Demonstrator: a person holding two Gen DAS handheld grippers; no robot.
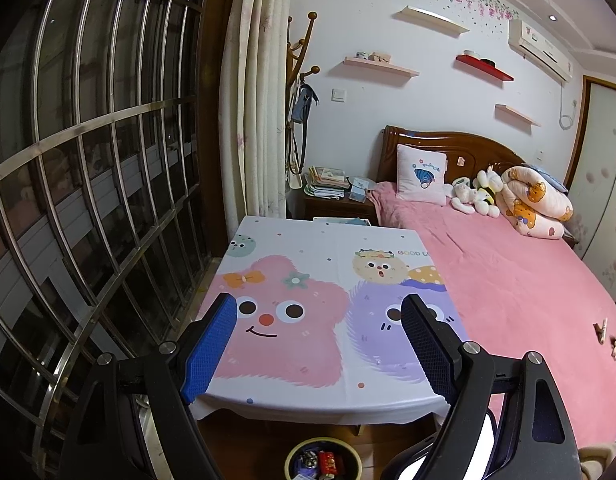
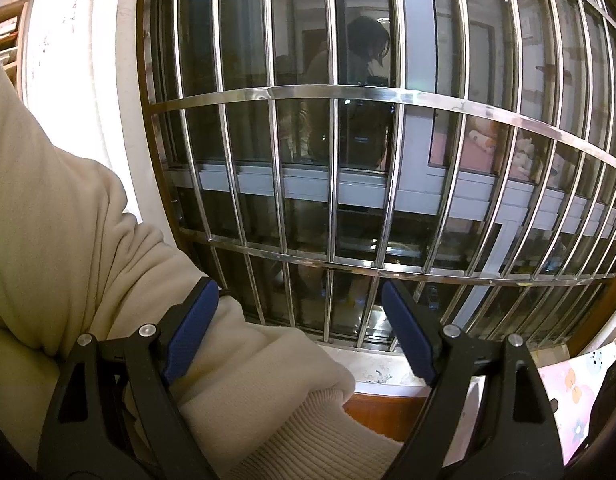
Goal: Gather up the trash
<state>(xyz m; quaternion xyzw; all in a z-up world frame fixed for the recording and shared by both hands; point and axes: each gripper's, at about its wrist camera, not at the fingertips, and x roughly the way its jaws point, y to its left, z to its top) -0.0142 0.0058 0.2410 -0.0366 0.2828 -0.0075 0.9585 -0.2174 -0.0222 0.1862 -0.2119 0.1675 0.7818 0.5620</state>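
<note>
A round trash bin (image 1: 323, 462) stands upright on the wooden floor below the desk's near edge, holding wrappers, one red (image 1: 330, 462).

Four wall shelves (image 1: 381, 65) are counted above one bed (image 1: 528, 292). One cushion (image 1: 420, 174) and one rolled quilt (image 1: 536, 200) are seen on the bed. One desk (image 1: 328, 240) is covered by one cartoon cloth, and one bin (image 1: 323, 460) is seen below it. One coat stand (image 1: 301, 64), one air conditioner (image 1: 542, 48) and one barred window (image 2: 348, 140) are counted.
</note>
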